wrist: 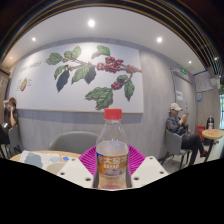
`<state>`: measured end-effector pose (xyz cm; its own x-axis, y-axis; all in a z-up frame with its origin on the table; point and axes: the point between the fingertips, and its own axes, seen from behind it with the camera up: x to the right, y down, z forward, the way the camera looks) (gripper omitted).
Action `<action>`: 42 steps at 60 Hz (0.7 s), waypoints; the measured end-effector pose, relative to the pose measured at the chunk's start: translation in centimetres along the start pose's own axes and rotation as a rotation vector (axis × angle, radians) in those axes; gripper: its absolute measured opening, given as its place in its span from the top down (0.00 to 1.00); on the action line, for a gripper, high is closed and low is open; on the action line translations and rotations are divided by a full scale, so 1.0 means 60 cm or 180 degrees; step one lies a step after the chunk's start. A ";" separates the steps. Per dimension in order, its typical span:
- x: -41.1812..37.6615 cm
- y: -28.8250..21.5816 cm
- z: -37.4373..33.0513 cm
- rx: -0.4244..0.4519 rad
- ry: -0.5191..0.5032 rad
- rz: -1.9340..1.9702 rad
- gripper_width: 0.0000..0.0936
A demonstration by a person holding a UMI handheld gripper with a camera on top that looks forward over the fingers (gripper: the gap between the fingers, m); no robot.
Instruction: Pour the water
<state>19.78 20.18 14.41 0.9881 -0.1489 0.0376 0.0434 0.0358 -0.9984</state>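
A clear plastic bottle (112, 148) with a red cap and an orange label stands upright between my fingers. It fills the gap between the two magenta pads (88, 158), which press on its lower body from both sides. My gripper (112, 166) is shut on the bottle. The bottle's base is hidden below the fingers, so I cannot see whether it rests on anything. No cup or other vessel is in sight.
Beyond the bottle is a café wall with a leaf-and-berry mural (90, 70). A grey chair (75, 142) and a wooden table (40, 157) lie ahead to the left. One person (178, 122) sits at the right, another (10, 115) at the left.
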 end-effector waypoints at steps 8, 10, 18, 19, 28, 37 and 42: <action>-0.010 0.000 0.004 -0.0176 -0.0024 0.0004 0.61; -0.018 -0.011 0.000 -0.0217 -0.0016 0.0025 0.61; -0.016 -0.013 0.004 -0.0275 -0.0059 0.0073 0.42; -0.016 -0.010 0.006 -0.0315 -0.0065 0.0061 0.37; -0.025 0.007 -0.030 -0.0572 -0.0138 0.0135 0.09; -0.035 0.000 -0.130 -0.0576 -0.0159 0.0113 0.09; -0.051 -0.014 -0.198 -0.0557 -0.0253 0.0108 0.09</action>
<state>14.97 8.85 14.64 0.9974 -0.0716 -0.0001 -0.0097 -0.1339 -0.9909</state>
